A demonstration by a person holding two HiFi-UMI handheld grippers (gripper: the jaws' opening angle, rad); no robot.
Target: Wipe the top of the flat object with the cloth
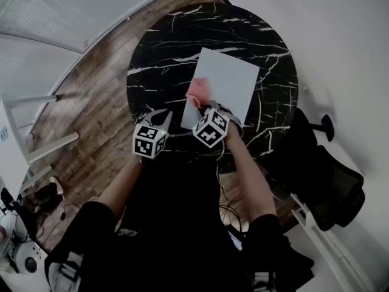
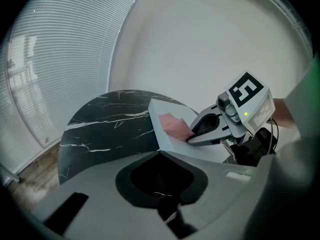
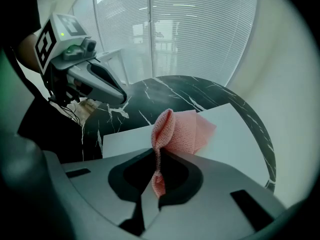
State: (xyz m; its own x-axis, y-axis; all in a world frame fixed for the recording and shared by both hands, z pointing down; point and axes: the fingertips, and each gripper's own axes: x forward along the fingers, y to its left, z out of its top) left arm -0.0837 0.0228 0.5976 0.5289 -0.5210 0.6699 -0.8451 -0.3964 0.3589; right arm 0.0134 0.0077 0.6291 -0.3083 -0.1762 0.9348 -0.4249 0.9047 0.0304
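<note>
Black marble round counter [image 1: 164, 47] carries a white flat board [image 1: 234, 81]. Right gripper [image 3: 157, 179] is clamped on the pink cloth [image 3: 182, 131], which rests on the board just ahead of it. Left gripper [image 2: 162, 206] is closed and empty, beside the right one, board ahead to its right.

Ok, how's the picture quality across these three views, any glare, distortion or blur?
Head view: fisheye bend, dim overall, the white flat object brightest against the dark table. Left gripper view: black vignetted corners, a blurred green smear at the right edge. Right gripper view: backlit blinds washed out, cloth sharp.
</note>
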